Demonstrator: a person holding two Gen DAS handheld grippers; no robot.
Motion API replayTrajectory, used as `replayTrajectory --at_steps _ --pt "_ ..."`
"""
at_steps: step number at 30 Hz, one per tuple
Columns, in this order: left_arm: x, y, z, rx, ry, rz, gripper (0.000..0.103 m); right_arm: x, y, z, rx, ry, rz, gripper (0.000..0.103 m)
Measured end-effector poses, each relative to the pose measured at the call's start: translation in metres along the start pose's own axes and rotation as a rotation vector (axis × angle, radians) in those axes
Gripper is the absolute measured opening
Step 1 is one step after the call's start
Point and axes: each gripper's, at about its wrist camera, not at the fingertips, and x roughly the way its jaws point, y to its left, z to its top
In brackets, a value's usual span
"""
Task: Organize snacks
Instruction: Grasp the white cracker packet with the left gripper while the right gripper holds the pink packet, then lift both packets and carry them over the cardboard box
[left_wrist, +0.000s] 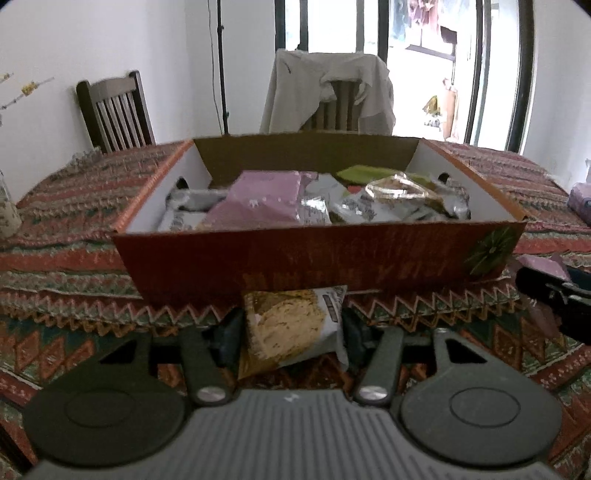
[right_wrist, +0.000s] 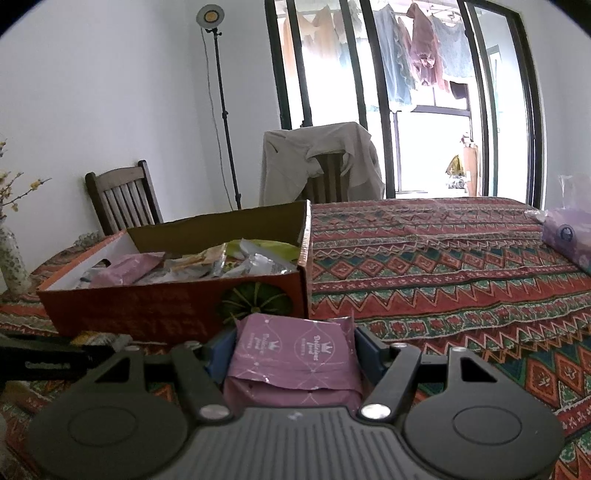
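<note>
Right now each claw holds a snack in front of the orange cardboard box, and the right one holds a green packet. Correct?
Not quite. The right wrist view shows the right claw holding a purple foil packet, not green. Both claws do hold snacks before the orange cardboard box.

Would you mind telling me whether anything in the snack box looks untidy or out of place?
Yes: the packets in the cardboard box lie jumbled and overlapping, with a pink packet tilted across silver ones, not in rows.
</note>
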Motion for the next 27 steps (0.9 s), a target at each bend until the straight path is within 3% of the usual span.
replayTrajectory --at_steps 13,27 --pt "-0.042 0.013 0.014 -0.017 -0.121 -0.039 0.057 -0.012 0.012 0.008 -0.031 -0.031 0.003 0.068" --pt "-0.055 0.027 0.051 -0.053 -0.241 -0.061 0.057 -0.013 0.040 0.053 -0.074 -0.108 0.022 0.068"
